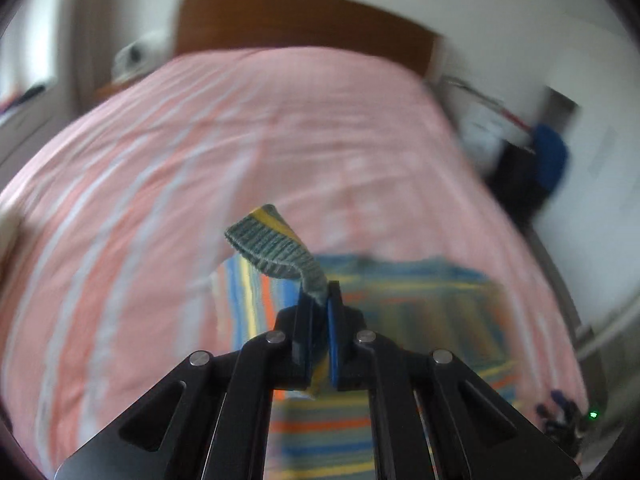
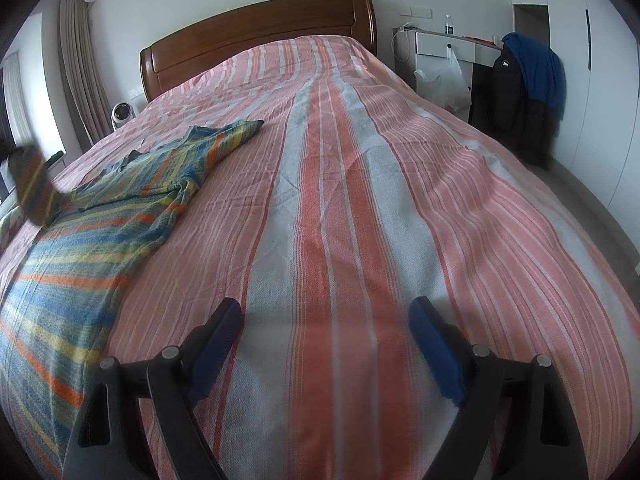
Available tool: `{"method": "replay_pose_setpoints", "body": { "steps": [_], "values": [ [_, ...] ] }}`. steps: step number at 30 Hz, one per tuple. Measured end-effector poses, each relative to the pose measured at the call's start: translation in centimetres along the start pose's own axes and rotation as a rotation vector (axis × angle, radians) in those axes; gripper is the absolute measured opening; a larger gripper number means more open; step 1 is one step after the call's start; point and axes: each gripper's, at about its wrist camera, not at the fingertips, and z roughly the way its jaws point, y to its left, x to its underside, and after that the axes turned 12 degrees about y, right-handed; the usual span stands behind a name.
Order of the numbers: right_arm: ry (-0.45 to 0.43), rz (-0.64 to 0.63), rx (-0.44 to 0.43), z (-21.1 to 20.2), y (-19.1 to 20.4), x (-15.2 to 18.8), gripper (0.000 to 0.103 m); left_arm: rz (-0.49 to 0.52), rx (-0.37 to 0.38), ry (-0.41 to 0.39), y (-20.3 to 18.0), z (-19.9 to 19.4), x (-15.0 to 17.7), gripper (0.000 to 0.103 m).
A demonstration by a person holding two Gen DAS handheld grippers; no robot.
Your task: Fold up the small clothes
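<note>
A small knitted sweater [image 2: 100, 232] with blue, yellow and orange stripes lies spread on the left side of the pink striped bed [image 2: 340, 200]. My left gripper [image 1: 320, 300] is shut on one sleeve, whose ribbed grey-green cuff [image 1: 272, 244] sticks up past the fingertips. The sweater's body [image 1: 400, 308] lies blurred on the bed below it. In the right wrist view the raised sleeve [image 2: 32, 184] is a blur at the far left. My right gripper [image 2: 324, 320] hovers open over bare bedspread, to the right of the sweater, with nothing between its fingers.
A wooden headboard [image 2: 260, 28] closes the far end of the bed. On the right stand a white bedside desk [image 2: 444, 48] with a plastic bag and a chair draped with blue and black jackets [image 2: 528, 80]. A small white fan [image 2: 122, 114] sits far left by the curtains.
</note>
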Motion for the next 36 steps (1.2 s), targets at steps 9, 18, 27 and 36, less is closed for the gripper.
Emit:
{"method": "replay_pose_setpoints", "body": {
  "steps": [9, 18, 27, 36],
  "values": [
    [-0.001, 0.000, 0.001, 0.0, 0.0, 0.0, 0.085, 0.003, 0.053, 0.127, -9.4, 10.6, 2.7, 0.091],
    [-0.002, 0.000, -0.014, 0.2, -0.1, -0.1, 0.087, -0.047, -0.170, 0.125, 1.6, 5.6, 11.1, 0.092],
    [0.005, -0.008, 0.013, 0.4, 0.5, -0.1, 0.087, -0.103, -0.352, 0.127, 9.9, 3.1, 22.1, 0.096],
    [0.304, -0.075, -0.205, -3.2, 8.2, -10.2, 0.076, -0.135, -0.342, 0.021, 10.4, 4.0, 23.8, 0.103]
  ]
}}
